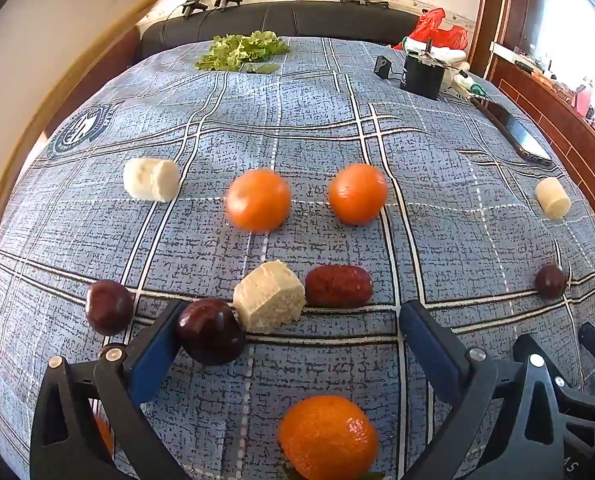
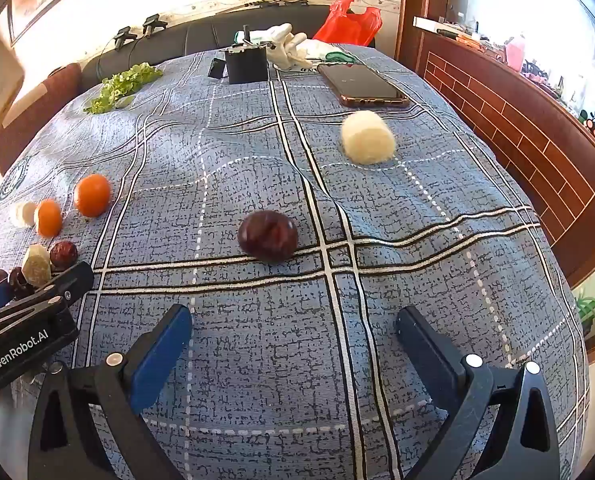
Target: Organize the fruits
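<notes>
Blue plaid cloth: blue-grey checked bedspread [image 1: 317, 128] carries all the fruit, and it is soft and rumpled.
Risk: round fruit may roll on the cloth if a finger nudges it, and the glossy dark red cherry [image 1: 211, 332] already sits against one finger.
Risk two: a crowded row could be knocked, since the pale cut banana chunk [image 1: 269, 296] touches the cherry and the wrinkled red-brown date [image 1: 339, 286].
Left gripper [image 1: 289, 320]: jaws spread fully, holding nothing.
Left target: bright orange tangerine [image 1: 328, 436] lies between the fingers, low and near the camera, untouched.
Right gripper [image 2: 293, 322]: jaws fully spread, empty.
Right target: dark maroon round plum-like fruit [image 2: 268, 236] lies ahead of the jaws, apart from them.
Farther off: cream banana cylinder [image 2: 367, 138] sits beyond, near the dark smartphone [image 2: 363, 84].
</notes>
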Demonstrator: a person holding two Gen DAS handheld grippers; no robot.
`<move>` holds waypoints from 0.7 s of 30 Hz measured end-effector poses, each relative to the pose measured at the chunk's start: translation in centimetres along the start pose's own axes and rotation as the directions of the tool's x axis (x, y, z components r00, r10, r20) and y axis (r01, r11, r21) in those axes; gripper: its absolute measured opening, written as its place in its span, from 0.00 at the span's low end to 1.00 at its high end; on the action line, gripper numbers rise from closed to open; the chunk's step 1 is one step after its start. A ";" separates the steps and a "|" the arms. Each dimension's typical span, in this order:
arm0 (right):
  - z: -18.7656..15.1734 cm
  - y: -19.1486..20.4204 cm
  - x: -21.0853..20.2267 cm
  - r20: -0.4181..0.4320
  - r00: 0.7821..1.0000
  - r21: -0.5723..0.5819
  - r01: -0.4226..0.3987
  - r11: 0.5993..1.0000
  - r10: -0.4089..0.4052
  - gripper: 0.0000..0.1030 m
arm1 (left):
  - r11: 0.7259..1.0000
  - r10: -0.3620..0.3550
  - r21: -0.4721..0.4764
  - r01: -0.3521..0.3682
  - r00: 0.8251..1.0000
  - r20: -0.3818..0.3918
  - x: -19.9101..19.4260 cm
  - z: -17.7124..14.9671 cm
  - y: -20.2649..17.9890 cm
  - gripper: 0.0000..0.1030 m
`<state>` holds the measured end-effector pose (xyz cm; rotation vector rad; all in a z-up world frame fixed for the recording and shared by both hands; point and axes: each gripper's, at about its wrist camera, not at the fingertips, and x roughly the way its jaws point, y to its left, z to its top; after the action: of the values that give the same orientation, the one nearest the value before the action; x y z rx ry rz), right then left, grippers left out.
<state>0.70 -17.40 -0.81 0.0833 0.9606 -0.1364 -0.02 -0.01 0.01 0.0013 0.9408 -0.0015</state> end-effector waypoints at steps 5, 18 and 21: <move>0.0 0.3 0.1 -0.006 1.000 -0.001 0.004 1.000 -0.004 1.00 | 1.000 0.001 0.000 -0.001 1.000 0.002 -0.1 0.0 -0.1 1.00; 0.0 -0.1 -0.1 -0.003 1.000 0.004 -0.005 1.000 0.005 1.00 | 1.000 0.001 0.001 -0.001 1.000 0.001 -0.2 0.1 -0.3 1.00; 0.0 -0.1 -0.1 -0.003 1.000 0.004 -0.004 1.000 0.004 1.00 | 1.000 0.001 0.001 -0.001 1.000 0.001 -0.2 0.1 -0.2 1.00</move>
<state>0.64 -17.50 -0.77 0.0895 0.9635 -0.1343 -0.07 -0.22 0.20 0.0024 0.9403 -0.0012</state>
